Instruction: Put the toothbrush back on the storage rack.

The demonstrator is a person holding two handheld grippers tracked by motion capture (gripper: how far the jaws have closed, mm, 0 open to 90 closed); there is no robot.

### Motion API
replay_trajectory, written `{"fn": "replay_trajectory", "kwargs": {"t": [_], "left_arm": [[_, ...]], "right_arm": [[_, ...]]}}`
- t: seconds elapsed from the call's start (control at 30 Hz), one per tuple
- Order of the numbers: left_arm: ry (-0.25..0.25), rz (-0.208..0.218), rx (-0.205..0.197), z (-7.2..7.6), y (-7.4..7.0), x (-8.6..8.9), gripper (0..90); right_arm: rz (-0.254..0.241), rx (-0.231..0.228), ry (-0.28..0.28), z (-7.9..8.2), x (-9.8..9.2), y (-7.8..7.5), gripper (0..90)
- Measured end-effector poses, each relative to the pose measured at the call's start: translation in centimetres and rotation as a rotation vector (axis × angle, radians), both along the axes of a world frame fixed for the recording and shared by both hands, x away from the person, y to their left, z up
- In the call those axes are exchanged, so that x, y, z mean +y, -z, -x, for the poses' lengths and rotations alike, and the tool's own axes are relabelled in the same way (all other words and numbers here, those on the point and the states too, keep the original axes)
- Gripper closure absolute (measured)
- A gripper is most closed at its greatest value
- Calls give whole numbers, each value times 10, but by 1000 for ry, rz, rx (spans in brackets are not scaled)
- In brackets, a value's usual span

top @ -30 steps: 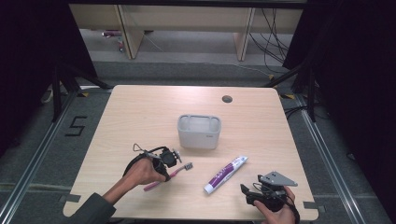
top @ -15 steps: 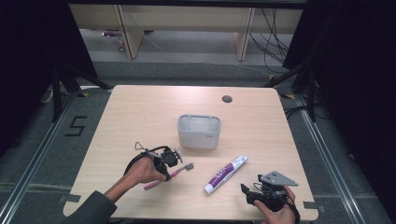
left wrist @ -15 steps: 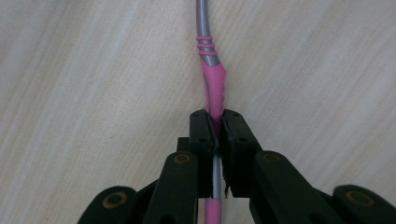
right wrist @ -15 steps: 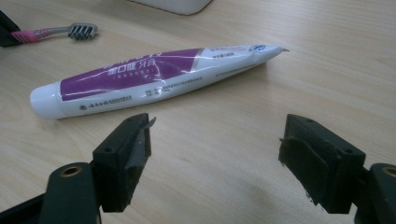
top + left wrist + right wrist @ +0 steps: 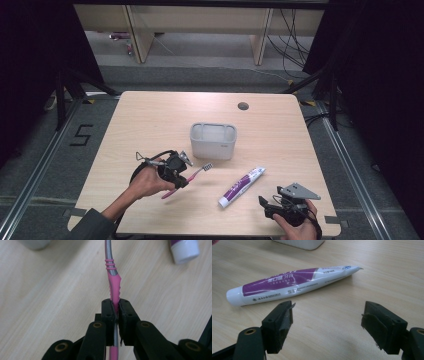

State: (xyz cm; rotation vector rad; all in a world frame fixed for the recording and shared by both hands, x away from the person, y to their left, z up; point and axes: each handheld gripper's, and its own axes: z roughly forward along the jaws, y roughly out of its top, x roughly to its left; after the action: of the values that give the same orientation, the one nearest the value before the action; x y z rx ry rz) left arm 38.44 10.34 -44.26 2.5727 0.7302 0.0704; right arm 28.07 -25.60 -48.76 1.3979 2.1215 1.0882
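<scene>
Pinching a slim ribbed pink toothbrush (image 5: pixel 113 285), left gripper (image 5: pixel 115 306) shut tight; right gripper (image 5: pixel 327 320) wide, empty.

Toothbrush (image 5: pixel 113 287): pink handle, grey neck with pink rings. Toothpaste tube (image 5: pixel 292 283): white, purple panel, white cap. Holder box (image 5: pixel 213 140): pale grey. Table (image 5: pixel 150 120): light wood grain. Left gripper (image 5: pixel 116 308) and right gripper (image 5: pixel 328 315): black.

toothbrush (image 5: pixel 113 287) head: cut off | toothpaste tube (image 5: pixel 184 250): cut off
</scene>
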Motion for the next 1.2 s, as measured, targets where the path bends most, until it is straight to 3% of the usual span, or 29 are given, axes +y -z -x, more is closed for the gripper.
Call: {"fn": "replay_trajectory", "kwargs": {"t": [0.07, 0.2, 0.27, 0.3, 0.43, 0.53, 0.6, 0.83, 1.07, 1.2], "left_arm": [[-30, 66, -9, 1, -4, 1, 831], [-35, 133, -42, 2, -14, 7, 832], [-48, 180, -52, 3, -19, 8, 831], [-36, 183, -60, 3, -22, 9, 831], [-54, 252, -96, 5, -30, 12, 831], [-96, 327, -122, 7, -35, 12, 831], [-103, 359, -132, 7, -38, 13, 831], [-147, 444, -178, 5, -47, 19, 831], [-188, 488, -218, 0, -53, 25, 831], [-220, 536, -233, -6, -55, 28, 831]], "right_arm": [[12, 2, -4, 0, -1, 0, 249], [6, 6, -3, 0, 0, 0, 249], [10, -18, -1, 0, -1, 0, 249], [4, 8, 2, 1, 0, -1, 249], [28, -25, -14, -1, -3, 0, 249], [3, 7, 1, 0, -1, -1, 249], [28, -25, -13, -1, -3, 0, 249], [21, -24, -4, -1, -3, -1, 249], [12, -25, -6, -2, -3, 0, 249], [15, -29, -4, -1, -3, -1, 249]]}}
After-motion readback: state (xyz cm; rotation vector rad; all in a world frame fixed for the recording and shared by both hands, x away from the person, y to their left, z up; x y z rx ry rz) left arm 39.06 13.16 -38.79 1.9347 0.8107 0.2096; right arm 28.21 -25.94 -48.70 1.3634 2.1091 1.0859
